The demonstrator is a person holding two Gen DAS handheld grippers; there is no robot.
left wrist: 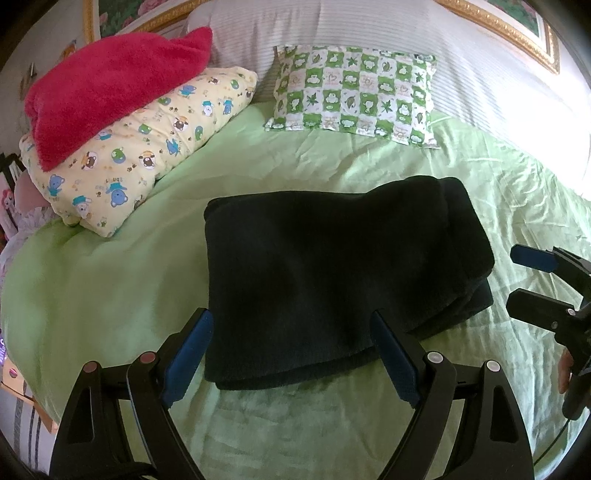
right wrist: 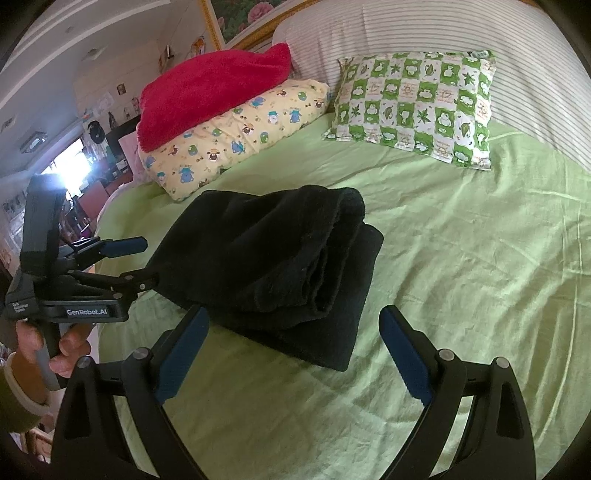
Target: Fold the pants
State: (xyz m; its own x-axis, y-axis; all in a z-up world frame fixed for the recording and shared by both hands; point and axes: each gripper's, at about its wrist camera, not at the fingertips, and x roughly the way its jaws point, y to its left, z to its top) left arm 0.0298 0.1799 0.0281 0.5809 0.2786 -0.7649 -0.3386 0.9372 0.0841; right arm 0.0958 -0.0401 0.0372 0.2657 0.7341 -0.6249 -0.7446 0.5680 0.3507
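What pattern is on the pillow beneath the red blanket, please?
Pale yellow with cartoon bears, on the pillow; clearest in the left wrist view.

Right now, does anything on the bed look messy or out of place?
Only slightly: the folded black pants have uneven layers, the top bundle sitting askew on the bottom one. The red blanket lies rumpled on a pillow.

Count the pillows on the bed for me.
2: a yellow bear-print pillow under the red blanket, and a green checked pillow against the striped bolster. None visibly hidden.
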